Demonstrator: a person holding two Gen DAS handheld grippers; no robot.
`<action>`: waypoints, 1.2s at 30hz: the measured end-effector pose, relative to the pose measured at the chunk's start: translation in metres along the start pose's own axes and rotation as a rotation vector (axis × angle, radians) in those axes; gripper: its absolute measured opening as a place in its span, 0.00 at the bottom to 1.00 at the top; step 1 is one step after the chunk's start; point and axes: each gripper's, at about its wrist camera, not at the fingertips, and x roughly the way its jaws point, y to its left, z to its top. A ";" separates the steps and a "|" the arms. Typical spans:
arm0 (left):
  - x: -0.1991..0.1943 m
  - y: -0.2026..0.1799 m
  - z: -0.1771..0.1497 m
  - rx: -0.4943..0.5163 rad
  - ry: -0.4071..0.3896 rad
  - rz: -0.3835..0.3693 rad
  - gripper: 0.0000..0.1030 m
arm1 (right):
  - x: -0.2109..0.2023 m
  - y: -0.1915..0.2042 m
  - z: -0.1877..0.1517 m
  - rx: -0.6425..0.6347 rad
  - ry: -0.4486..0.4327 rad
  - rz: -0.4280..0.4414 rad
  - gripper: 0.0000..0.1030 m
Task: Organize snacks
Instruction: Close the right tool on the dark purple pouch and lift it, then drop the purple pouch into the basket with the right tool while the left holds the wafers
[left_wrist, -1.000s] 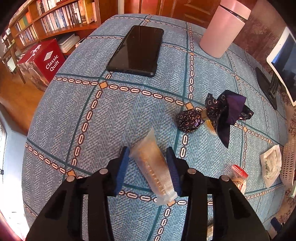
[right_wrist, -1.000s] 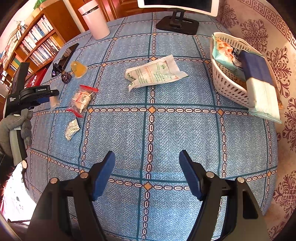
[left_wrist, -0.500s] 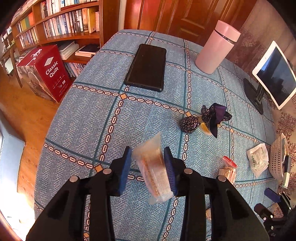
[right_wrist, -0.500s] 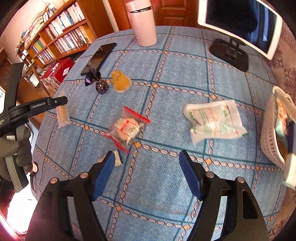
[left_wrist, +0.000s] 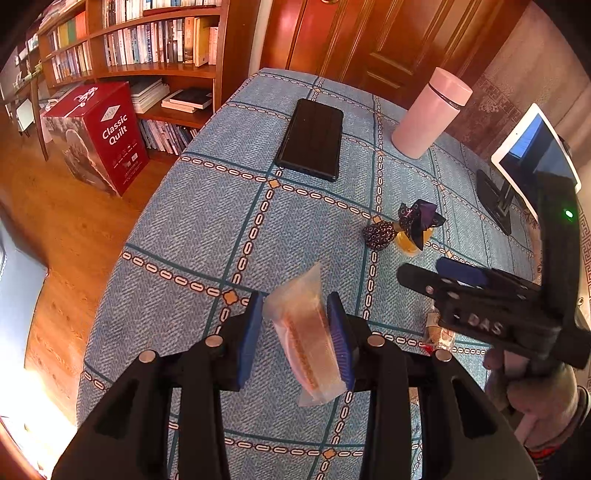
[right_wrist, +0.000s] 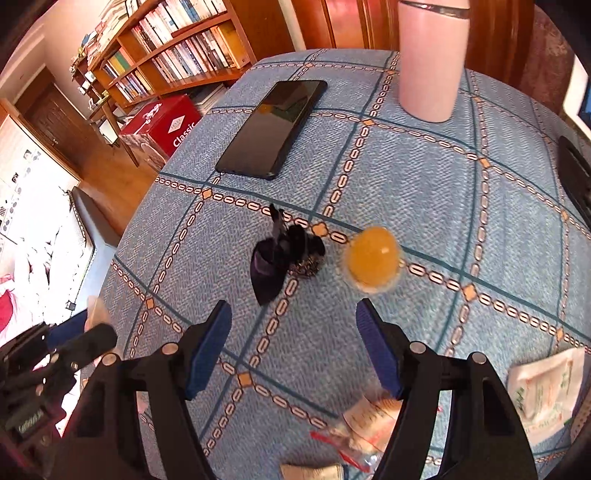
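Left gripper (left_wrist: 295, 334) clamped on a clear wafer pack (left_wrist: 308, 341), lower centre of the left wrist view, held clear above the blue cloth (left_wrist: 207, 221). One snack in hand, then, but not yet put away.

Right gripper (right_wrist: 293, 343) at lower centre of its own view, jaws closing a little yet wide apart, nothing between them. Just above it in the frame: a dark purple wrapper (right_wrist: 280, 258) and, beside it to the right, an orange jelly cup (right_wrist: 371, 258), both loose on the cloth. Probably the next pick.

More left to sort: a red-edged bag (right_wrist: 365, 421) at the bottom edge, a white packet (right_wrist: 543, 391) at lower right. No basket or tray visible in either view now.

Judged so: task under way, most of the visible snacks not yet collected.
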 end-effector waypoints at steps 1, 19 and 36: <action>-0.002 0.003 -0.002 -0.007 0.000 0.002 0.36 | 0.006 0.002 0.005 -0.004 0.003 -0.008 0.66; -0.005 0.038 -0.027 -0.112 0.011 -0.008 0.36 | 0.020 0.007 0.024 0.029 0.013 -0.025 0.27; -0.010 -0.009 -0.009 -0.031 -0.017 -0.084 0.36 | -0.081 -0.029 -0.031 0.122 -0.101 0.006 0.27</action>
